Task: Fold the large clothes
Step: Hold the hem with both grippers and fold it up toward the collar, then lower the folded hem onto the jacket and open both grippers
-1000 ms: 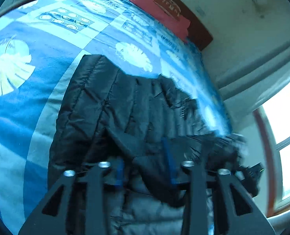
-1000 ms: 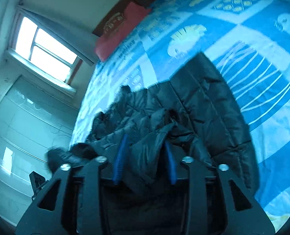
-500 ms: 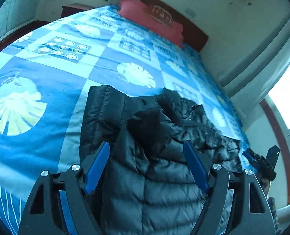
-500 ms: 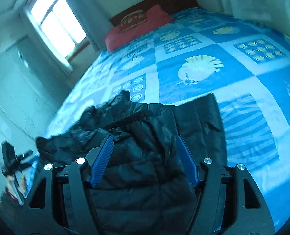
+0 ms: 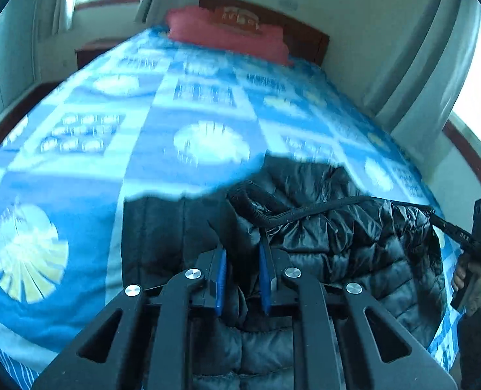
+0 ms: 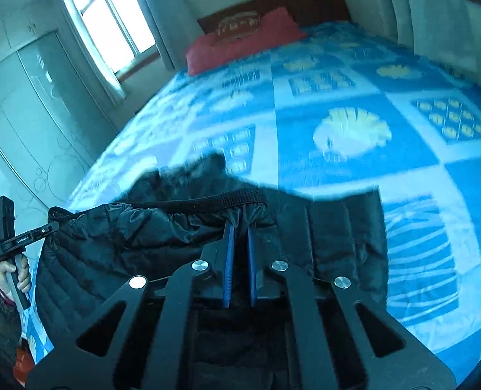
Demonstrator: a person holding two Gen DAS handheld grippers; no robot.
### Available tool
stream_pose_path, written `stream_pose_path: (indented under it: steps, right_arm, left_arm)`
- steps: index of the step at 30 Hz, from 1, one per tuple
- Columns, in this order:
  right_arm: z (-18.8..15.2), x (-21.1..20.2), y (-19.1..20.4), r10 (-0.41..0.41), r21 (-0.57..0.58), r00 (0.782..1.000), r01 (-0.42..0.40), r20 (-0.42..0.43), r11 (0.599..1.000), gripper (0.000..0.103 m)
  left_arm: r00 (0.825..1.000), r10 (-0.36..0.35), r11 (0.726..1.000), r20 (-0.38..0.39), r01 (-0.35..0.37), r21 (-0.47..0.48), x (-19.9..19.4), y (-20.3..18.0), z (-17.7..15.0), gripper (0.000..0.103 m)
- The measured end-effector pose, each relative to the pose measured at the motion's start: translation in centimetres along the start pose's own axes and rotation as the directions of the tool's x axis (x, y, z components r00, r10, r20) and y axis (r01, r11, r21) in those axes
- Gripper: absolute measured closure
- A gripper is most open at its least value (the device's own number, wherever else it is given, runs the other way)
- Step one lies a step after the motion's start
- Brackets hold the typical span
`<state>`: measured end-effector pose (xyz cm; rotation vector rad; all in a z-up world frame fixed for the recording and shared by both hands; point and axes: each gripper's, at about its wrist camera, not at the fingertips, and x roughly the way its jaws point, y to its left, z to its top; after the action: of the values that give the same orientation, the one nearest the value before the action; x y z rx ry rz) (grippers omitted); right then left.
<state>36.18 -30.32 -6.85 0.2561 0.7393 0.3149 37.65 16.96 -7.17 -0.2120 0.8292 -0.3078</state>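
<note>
A black quilted puffer jacket (image 5: pixel 347 243) lies on the blue patterned bed; it also shows in the right wrist view (image 6: pixel 117 237). My left gripper (image 5: pixel 242 247) is shut on a fold of the jacket near its ribbed hem band (image 5: pixel 305 209). My right gripper (image 6: pixel 240 227) is shut on the jacket just under the hem band (image 6: pixel 227 199). The band is stretched taut between the two grippers. Each gripper is seen from the other's camera, the right (image 5: pixel 477 243) at the right edge and the left (image 6: pixel 13 240) at the left edge, and the jacket edge is lifted off the bed.
The blue bedspread (image 5: pixel 117 169) with pale leaf prints covers the bed (image 6: pixel 354 97). A red pillow (image 5: pixel 227 37) lies against the wooden headboard. Windows with curtains (image 6: pixel 110 22) and a wardrobe (image 6: pixel 22 113) stand to the side.
Both grippers were open half a second ago and have closed on the jacket's hem. The hem band is now lifted and pulled straight between them.
</note>
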Motion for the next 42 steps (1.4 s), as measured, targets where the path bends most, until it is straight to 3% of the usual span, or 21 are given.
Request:
stream_pose_path:
  steps: [3,8,14,21,25,27,29,30,33,37,40,42]
  right_arm:
    - [2.1,0.3,0.2,-0.023,0.003,0.999,0.023,0.042,1.0,0.096]
    - [4.0,4.4,-1.3,-0.091,0.049,0.996,0.09,0.026,0.995,0.096]
    - [2.2,10.3,-3.6,-0.172,0.054,0.98,0.178,-0.101,0.983,0.096]
    - [0.7,12.6,-4.8,-0.189,0.069,0.973,0.199,-0.134,0.978,0.094]
    - [0.8,12.6,-4.6,-0.202,0.065,0.97,0.212,-0.132,0.975,0.092]
    - [1.0,12.0,-4.5,-0.19,0.07,0.973,0.2,-0.132,0.977,0.078]
    - [1.2,10.6,-4.0,-0.195,0.08,0.974,0.204,-0.113,0.976,0.064]
    - [1.4,9.9,-3.7,-0.207,0.081,0.974,0.215,-0.096,0.973,0.059]
    - [1.7,7.2,-1.6,-0.222,0.082,0.975,0.224,-0.023,0.971,0.059]
    - [1.7,7.3,3.2,-0.128,0.042,0.992,0.128,-0.019,0.991,0.059]
    - [1.7,9.4,6.8,-0.083,0.003,0.996,0.083,-0.045,0.997,0.059]
    - [1.5,11.0,8.6,-0.064,-0.017,0.996,0.063,-0.064,0.998,0.059]
  left_arm:
    - [0.998,0.043,0.999,0.051,-0.044,0.018,0.4,-0.8,2.5,0.086]
    - [0.994,0.098,0.995,0.044,-0.098,0.0,4.4,-0.8,5.3,0.086]
    - [0.981,0.185,0.982,-0.053,-0.186,-0.015,10.3,1.0,3.8,0.086]
    - [0.977,0.197,0.978,-0.076,-0.201,-0.053,12.9,2.8,2.5,0.084]
    - [0.977,0.195,0.977,-0.082,-0.201,-0.071,12.9,3.0,2.6,0.074]
    - [0.978,0.192,0.976,-0.084,-0.199,-0.092,12.0,3.0,2.9,0.066]
    - [0.979,0.188,0.973,-0.076,-0.196,-0.119,10.5,3.1,3.0,0.046]
    - [0.979,0.197,0.97,-0.059,-0.203,-0.133,9.5,3.1,3.1,0.044]
    - [0.966,0.256,0.954,0.036,-0.247,-0.168,5.5,2.3,3.3,0.043]
    - [0.98,0.173,0.977,0.093,-0.159,-0.142,3.8,-1.7,3.3,0.043]
    - [0.994,0.089,0.994,0.068,-0.084,-0.068,5.5,-6.5,2.8,0.043]
    - [0.996,0.078,0.997,0.041,-0.077,-0.028,7.6,-9.0,2.4,0.043]
